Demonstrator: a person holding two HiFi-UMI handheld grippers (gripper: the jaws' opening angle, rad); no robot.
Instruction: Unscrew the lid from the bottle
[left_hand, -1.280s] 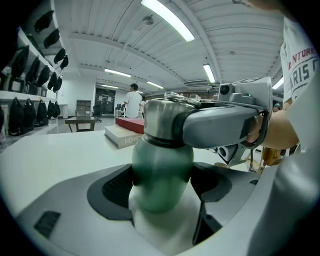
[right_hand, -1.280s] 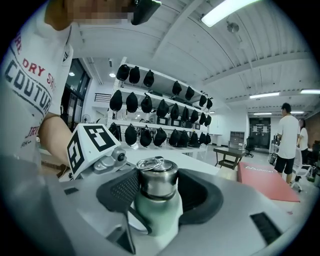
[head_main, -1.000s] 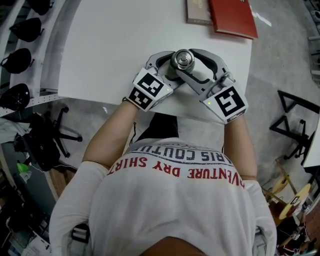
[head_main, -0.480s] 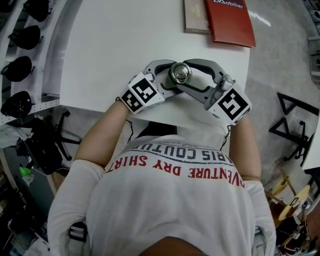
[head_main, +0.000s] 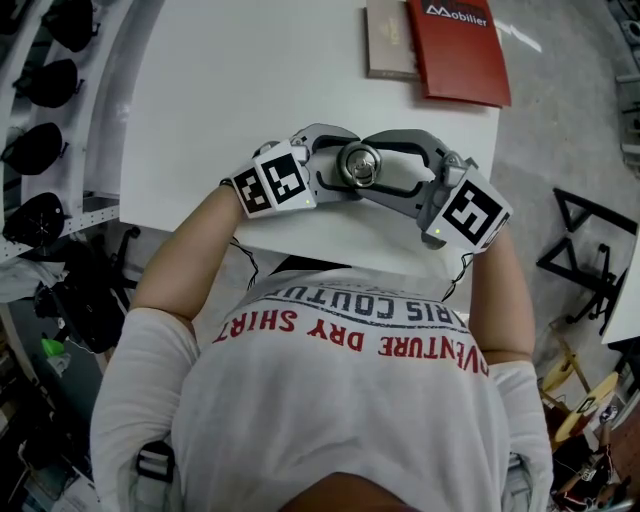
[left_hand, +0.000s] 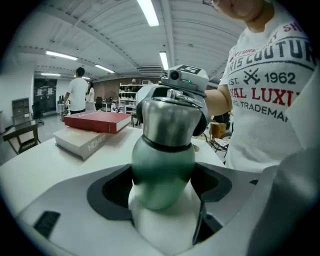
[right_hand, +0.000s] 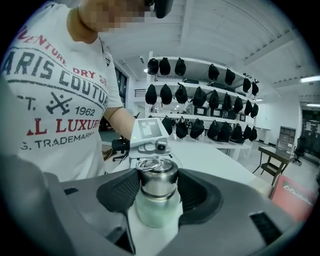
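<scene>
bottle (left_hand: 162, 167) stands near 6 o'clock on the table (head_main: 230, 80); left gripper (left_hand: 163, 200) at 9 o'clock clamps its green body as an anchor, right gripper (right_hand: 157, 200) at 3 o'clock clasps the steel lid (right_hand: 156, 177) for twisting.

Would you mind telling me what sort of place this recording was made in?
Probably a lab or workshop hall: a white worktable, shelves lined with black helmet-like items, and long strip lights under a high ceiling.
</scene>
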